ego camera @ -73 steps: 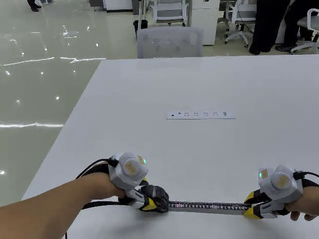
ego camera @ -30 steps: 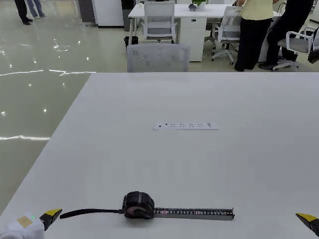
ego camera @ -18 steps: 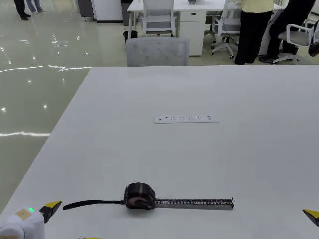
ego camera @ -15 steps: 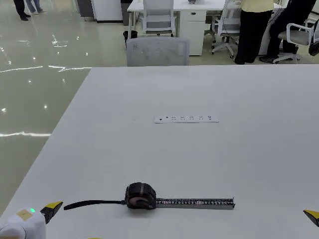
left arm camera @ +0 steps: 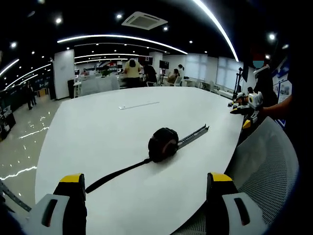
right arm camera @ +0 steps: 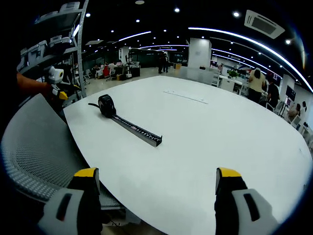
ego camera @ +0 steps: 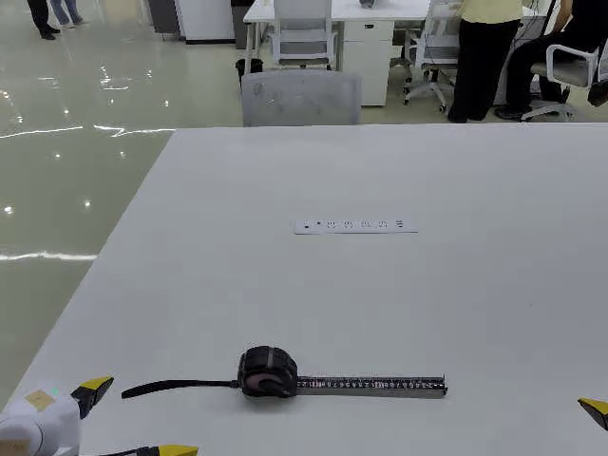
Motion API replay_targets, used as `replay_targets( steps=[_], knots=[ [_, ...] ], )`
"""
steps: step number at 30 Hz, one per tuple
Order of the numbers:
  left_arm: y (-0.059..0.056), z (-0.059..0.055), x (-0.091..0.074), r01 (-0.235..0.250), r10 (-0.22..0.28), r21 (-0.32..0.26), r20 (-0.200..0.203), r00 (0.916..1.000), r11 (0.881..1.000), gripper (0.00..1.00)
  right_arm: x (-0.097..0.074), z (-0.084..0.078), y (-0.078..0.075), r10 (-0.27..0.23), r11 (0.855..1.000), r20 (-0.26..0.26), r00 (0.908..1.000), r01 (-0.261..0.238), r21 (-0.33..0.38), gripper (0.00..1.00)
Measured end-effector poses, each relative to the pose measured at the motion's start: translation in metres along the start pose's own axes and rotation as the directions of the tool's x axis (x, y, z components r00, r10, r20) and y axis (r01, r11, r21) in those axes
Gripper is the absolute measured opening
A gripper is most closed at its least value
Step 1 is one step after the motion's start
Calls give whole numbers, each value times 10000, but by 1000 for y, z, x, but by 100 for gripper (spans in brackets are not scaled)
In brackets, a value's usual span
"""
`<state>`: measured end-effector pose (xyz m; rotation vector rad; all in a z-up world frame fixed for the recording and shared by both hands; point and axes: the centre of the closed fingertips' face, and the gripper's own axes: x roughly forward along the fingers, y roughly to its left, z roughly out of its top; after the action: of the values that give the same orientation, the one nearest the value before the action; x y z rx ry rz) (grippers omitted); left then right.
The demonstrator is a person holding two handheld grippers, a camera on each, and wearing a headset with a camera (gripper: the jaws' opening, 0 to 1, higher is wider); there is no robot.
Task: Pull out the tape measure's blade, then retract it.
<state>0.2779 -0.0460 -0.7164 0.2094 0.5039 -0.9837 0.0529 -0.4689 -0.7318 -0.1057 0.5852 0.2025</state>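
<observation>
A black tape measure lies near the front edge of the white table. Its blade is drawn out to the right and lies flat, and its black strap trails to the left. Nothing touches it. My left gripper is open at the bottom left, off the table's corner; in its own view the left gripper faces the tape measure from a distance. My right gripper is at the bottom right edge. In its own view the right gripper is open, well short of the blade.
A white power strip lies mid-table. A grey chair stands at the far edge. A mesh chair back is close to me, also the mesh chair back. People and desks are in the background.
Both grippers held the tape measure 2.4 s ago, left on the case, right on the blade's end. Both have let go and drawn back; the blade stays out.
</observation>
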Motion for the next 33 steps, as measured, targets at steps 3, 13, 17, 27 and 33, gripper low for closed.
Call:
replay_targets(
  steps=[3,13,17,27,33],
  knots=[
    [5,-4,-2,-181,179,-288,-70,9998,9994,100,0,-6,2,-19,9998,-141,9999,16,-178,100],
    [4,-13,-9,-250,248,-76,-341,9991,9997,100,0,-9,6,143,9995,-322,9994,-152,-271,100],
    [0,-10,-5,-151,147,-125,-288,9995,9998,100,0,-7,4,116,9994,-311,9994,-126,-324,100],
    [5,2,4,-16,15,-50,-115,9999,10000,100,-2,-6,6,87,9998,-191,9998,-91,-180,100],
    [2,0,6,183,-179,152,-242,9995,9997,100,0,0,9,137,9998,-116,9998,-139,-132,100]
  ],
)
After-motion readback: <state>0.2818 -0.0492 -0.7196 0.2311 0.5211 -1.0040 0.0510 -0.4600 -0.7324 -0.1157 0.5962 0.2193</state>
